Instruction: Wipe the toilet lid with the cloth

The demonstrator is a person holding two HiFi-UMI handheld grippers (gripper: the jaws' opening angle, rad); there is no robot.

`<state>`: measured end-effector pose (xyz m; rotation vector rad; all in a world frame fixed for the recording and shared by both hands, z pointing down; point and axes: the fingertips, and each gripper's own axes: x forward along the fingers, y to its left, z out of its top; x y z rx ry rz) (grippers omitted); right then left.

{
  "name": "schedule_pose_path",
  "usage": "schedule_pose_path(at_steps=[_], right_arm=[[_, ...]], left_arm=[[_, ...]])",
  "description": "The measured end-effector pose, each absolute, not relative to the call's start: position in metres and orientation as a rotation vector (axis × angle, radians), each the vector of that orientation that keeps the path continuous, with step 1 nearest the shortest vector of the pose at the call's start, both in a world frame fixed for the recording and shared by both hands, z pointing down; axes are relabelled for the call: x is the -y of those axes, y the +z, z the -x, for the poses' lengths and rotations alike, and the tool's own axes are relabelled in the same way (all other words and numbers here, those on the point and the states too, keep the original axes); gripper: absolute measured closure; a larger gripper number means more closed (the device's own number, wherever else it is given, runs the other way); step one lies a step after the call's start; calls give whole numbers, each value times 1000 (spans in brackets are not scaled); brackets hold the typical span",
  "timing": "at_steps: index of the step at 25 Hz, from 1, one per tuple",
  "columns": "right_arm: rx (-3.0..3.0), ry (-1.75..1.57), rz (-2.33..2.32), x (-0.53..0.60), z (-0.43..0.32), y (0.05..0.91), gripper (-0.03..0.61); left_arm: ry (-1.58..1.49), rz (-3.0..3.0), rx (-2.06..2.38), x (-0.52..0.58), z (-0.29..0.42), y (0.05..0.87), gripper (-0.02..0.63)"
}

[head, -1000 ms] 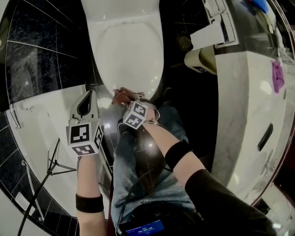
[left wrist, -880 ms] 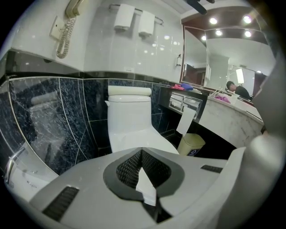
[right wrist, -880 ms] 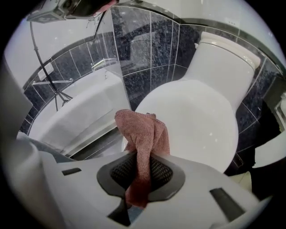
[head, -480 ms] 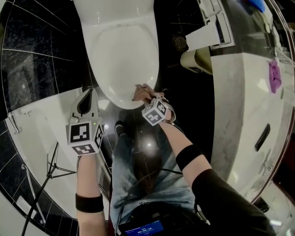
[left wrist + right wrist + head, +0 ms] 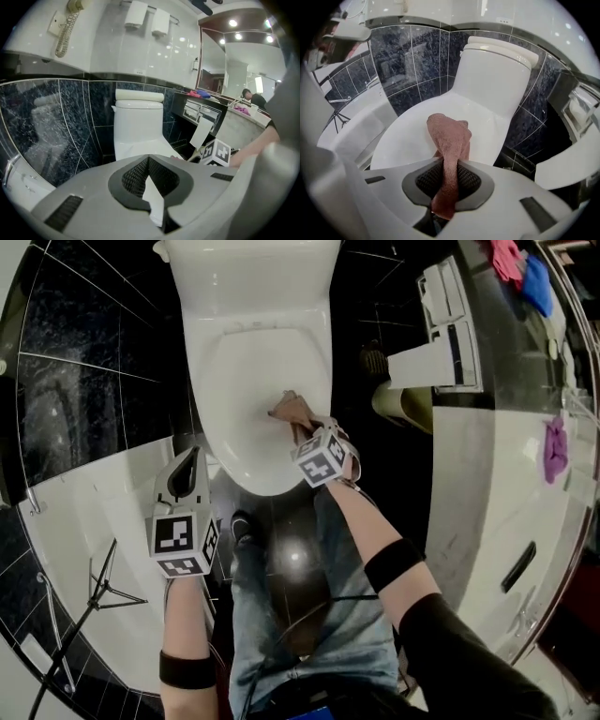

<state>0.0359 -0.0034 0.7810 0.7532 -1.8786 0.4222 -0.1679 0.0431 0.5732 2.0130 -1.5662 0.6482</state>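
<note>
- The right gripper (image 5: 445,182) has its jaws partly closed, pinching the pink cloth (image 5: 449,140). The fabric runs as a narrow band between the two dark pads and out past the tips.
- The left gripper (image 5: 149,168) has its jaws pressed together at the tips.
- In the head view the right gripper (image 5: 289,409) is over the right half of the toilet lid (image 5: 248,381), pointing steeply down. The cloth's free end is bunched on the white surface there (it appears to rest on it, though contact is hard to confirm).
- The cloth's long axis runs from the jaws straight away towards the tank (image 5: 499,61). Its crumpled end points at the back of the lid (image 5: 403,136).
- The lid is closed, with its long axis running from the tank (image 5: 248,277) to its rounded front edge near the person's jeans (image 5: 281,606).
- The cloth sits close to the lid's right edge. A wide stretch of bare lid lies to its left and in front of it.
- The left gripper (image 5: 186,465) is off the lid, just beside its front-left edge and over the white bathtub rim (image 5: 103,493).
- Dark tiled wall (image 5: 84,362) flanks the toilet on the left. On the right, a strip of dark floor separates it from the paper holder (image 5: 441,352) and the pale counter (image 5: 487,474).
</note>
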Motion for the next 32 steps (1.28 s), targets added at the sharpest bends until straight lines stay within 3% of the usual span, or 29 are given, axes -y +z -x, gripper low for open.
schedule_pose_path(at_steps=[7,14,21,32], right_arm=[[1959,174,-624,139,25,764,504],[1950,54,-448,202,77,793,503],[1947,122,-449,217,52,817,503],[1889,296,-647,207,-48,821,505]], left_arm=[[620,-1937,1633,-6,163,576,612],[617,-1869,1702,31,159,584,612],[634,-1841,1707,47,147,596,612],[704,-1938,1603,46,114,595,612]])
